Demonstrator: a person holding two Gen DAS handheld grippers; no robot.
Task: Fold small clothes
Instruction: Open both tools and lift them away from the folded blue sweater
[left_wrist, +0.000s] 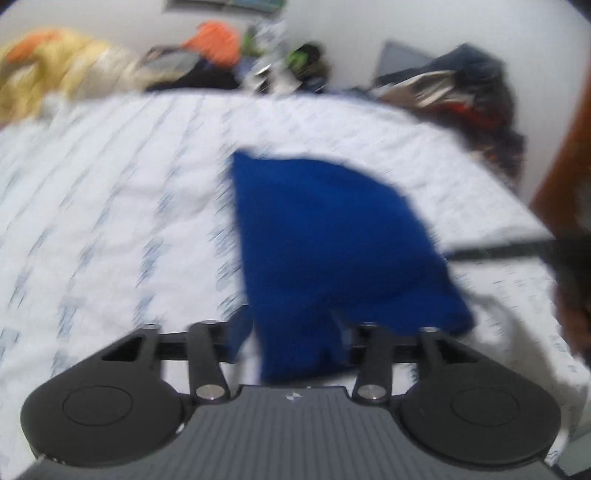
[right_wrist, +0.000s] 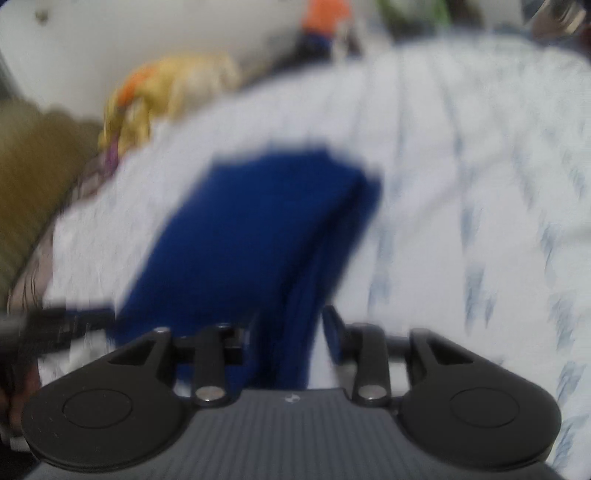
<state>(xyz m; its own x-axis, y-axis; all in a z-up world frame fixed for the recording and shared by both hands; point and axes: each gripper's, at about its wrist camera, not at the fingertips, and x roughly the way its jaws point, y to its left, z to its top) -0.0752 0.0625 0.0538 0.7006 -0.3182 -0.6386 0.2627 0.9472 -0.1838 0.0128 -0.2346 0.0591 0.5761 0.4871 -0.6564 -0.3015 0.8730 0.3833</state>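
Note:
A small dark blue garment (left_wrist: 325, 243) lies on a white patterned bed sheet (left_wrist: 110, 206), seen blurred in both views. My left gripper (left_wrist: 291, 332) has its blue fingers on either side of the garment's near edge, with cloth between them. My right gripper (right_wrist: 291, 332) likewise has a bunched fold of the blue garment (right_wrist: 258, 229) between its fingers. Motion blur hides how tightly either pair of fingers presses the cloth. The other gripper shows as a dark shape at the right edge of the left wrist view (left_wrist: 569, 254) and at the left edge of the right wrist view (right_wrist: 40, 325).
Piles of clothes line the far edge of the bed: a yellow and orange heap (left_wrist: 55, 70), orange and dark items (left_wrist: 218, 40), and a dark pile (left_wrist: 469, 85) at the right. A brown wooden edge (left_wrist: 565, 166) stands at the right. An olive cushion (right_wrist: 33, 173) lies to the left.

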